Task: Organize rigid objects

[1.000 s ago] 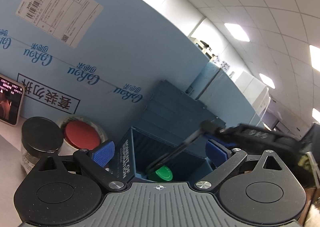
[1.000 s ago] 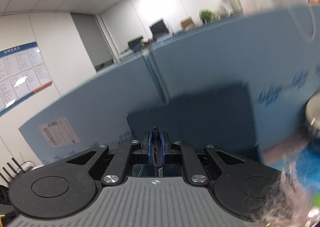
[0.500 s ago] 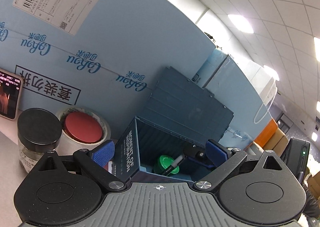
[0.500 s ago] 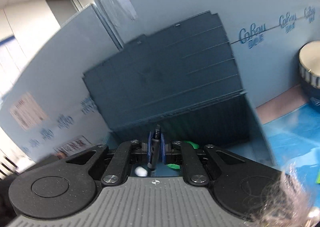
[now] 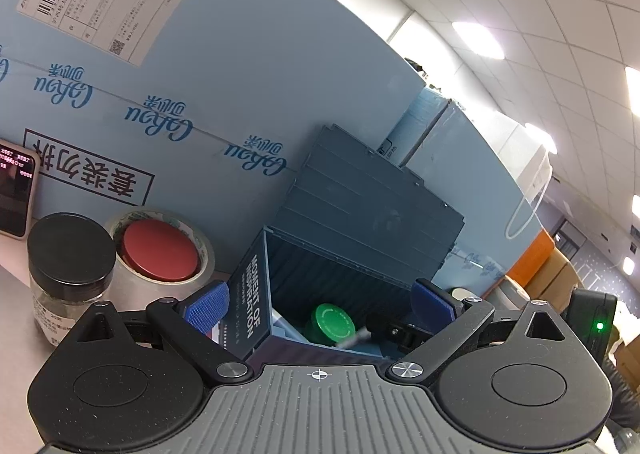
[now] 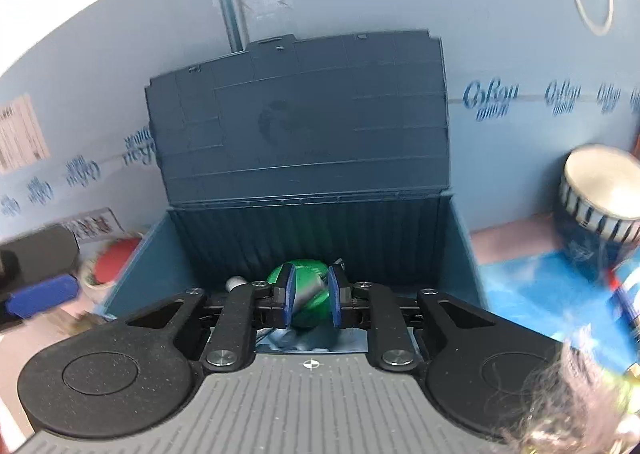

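Observation:
A dark blue storage box (image 6: 456, 238) stands open with its lid up against a light blue carton; it also shows in the left wrist view (image 5: 256, 294). A green-capped item (image 5: 333, 323) lies inside it, also in the right wrist view (image 6: 308, 274). My right gripper (image 6: 310, 296) is over the box with its pads slightly apart; a blurred grey pen (image 6: 310, 290) slants in the gap, falling. The pen's pale tip (image 5: 356, 336) shows beside the green cap. My left gripper (image 5: 320, 304) is open and empty at the box's left front.
A black-lidded glass jar (image 5: 68, 266) and a tape roll with a red lid (image 5: 160, 250) stand left of the box. A phone (image 5: 14, 190) leans at far left. A blue-and-white striped cup (image 6: 596, 198) stands right of the box on a blue mat (image 6: 532, 294).
My right gripper came down over the box and its pads parted, letting the pen go into the box. The left gripper stayed open beside the box.

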Demonstrator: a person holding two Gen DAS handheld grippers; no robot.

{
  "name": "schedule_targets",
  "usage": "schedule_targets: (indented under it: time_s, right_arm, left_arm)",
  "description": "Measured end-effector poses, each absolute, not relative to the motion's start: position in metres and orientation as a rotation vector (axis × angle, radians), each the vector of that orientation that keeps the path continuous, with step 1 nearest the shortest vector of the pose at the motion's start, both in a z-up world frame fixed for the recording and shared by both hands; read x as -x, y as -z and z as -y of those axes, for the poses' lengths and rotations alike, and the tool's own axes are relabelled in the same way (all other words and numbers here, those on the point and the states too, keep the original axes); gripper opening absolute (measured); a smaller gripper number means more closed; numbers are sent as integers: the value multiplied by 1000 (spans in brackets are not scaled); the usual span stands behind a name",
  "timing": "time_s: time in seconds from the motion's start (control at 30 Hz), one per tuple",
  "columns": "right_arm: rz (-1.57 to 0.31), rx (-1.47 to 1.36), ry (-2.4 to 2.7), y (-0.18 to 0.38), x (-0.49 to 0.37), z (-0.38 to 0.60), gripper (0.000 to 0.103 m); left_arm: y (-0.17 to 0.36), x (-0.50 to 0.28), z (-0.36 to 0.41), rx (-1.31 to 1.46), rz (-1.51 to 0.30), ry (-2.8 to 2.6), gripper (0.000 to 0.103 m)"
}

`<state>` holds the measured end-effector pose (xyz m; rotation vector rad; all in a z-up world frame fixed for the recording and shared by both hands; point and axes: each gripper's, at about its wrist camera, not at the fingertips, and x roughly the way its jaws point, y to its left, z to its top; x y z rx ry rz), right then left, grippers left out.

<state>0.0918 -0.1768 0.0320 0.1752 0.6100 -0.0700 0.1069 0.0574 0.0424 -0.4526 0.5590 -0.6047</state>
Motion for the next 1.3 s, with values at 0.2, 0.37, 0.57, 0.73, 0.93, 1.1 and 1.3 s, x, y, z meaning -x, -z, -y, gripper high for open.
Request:
schedule_targets:
  time_s: [0.2, 0.37, 0.57, 0.73, 0.93, 1.1, 1.3]
  right_arm:
    - [-574, -145, 103, -39, -84, 175, 38]
    - [-524, -146, 108, -49, -67, 179, 62]
    - [-454, -120, 103, -67, -41, 177, 82]
    - [-392, -116, 99, -83, -7, 184, 90]
    - [-305, -110, 96, -103, 40, 197, 94]
    - [-248, -121, 79, -112, 71, 210, 97]
    - [-224, -174, 52, -107, 106, 229, 99]
  left_arm:
    - [-44, -105, -57, 451, -553, 615, 99]
    - [-48, -100, -55, 448, -537, 628, 99]
    - [-61, -84, -51, 417, -483, 643, 99]
    - [-77, -63, -43, 371, -421, 686, 99]
    - [-93, -23, -28, 298, -335, 700, 99]
    - [-92, 18, -22, 263, -287, 665, 99]
    - [-88, 55, -15, 262, -274, 649, 99]
